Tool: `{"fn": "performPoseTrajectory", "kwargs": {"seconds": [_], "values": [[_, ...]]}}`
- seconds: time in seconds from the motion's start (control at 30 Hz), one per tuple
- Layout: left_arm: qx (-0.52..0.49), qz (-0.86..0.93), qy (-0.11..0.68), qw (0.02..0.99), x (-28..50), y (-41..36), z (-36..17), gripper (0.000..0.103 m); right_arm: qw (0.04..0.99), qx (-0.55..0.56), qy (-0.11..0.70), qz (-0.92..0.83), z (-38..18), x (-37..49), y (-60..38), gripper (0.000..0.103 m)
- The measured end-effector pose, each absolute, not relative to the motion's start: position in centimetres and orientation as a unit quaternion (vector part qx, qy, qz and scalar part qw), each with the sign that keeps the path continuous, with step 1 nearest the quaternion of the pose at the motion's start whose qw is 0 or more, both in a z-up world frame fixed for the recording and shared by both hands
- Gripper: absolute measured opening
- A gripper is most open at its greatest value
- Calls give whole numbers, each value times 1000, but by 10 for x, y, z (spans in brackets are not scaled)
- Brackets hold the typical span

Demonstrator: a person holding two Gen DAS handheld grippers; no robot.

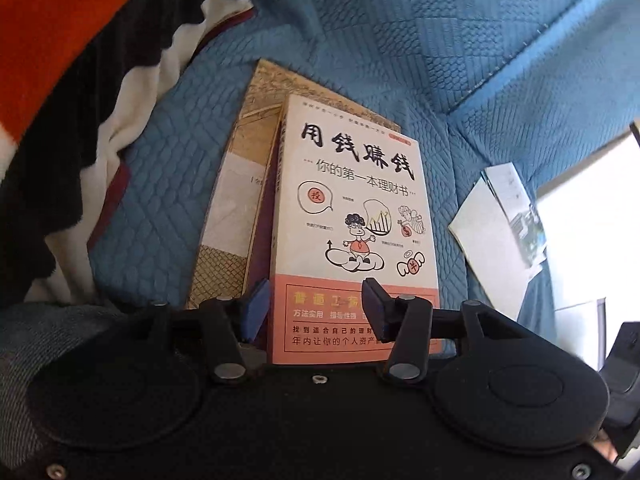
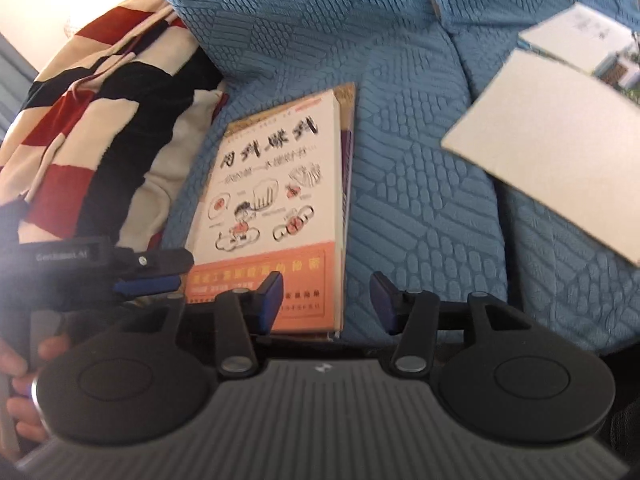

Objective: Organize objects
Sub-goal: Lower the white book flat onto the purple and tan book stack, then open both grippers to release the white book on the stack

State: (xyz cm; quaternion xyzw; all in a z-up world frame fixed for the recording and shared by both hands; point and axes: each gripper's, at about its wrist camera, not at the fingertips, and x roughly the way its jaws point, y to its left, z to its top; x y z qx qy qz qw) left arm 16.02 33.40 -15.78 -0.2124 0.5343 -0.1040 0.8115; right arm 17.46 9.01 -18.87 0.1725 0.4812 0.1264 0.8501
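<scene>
A white and orange book with a cartoon cover (image 1: pixel 352 216) (image 2: pixel 276 184) lies on top of a tan patterned book (image 1: pixel 240 184) and a purple one (image 2: pixel 347 168), stacked on a blue quilted cover. My left gripper (image 1: pixel 316 300) hovers over the top book's orange lower edge, open, its blue pads apart and not pressing anything. My right gripper (image 2: pixel 327 292) is also open, one finger over the book's near right corner and the other over bare quilt. In the right wrist view the left gripper (image 2: pixel 146 280) shows at the stack's near left corner.
A red, black and cream striped blanket (image 1: pixel 80 92) (image 2: pixel 100 120) is bunched left of the stack. To the right lie a plain white book (image 1: pixel 492 236) (image 2: pixel 548 148) and a picture-covered one (image 2: pixel 588 36). Blue quilt (image 2: pixel 420 220) separates them from the stack.
</scene>
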Motion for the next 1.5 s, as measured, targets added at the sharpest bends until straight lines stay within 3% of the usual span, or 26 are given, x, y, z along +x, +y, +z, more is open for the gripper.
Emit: {"fn": "performPoseTrajectory", "kwargs": {"seconds": [0.27, 0.97, 1.5], "values": [[-164, -96, 539, 820, 160, 322, -163, 37, 853, 147, 487, 118, -196, 177, 107, 28], [-120, -72, 547, 825, 167, 316, -159, 31, 849, 138, 489, 149, -193, 171, 109, 27], [-106, -90, 429, 893, 127, 303, -35, 34, 905, 113, 377, 161, -74, 145, 95, 26]]}}
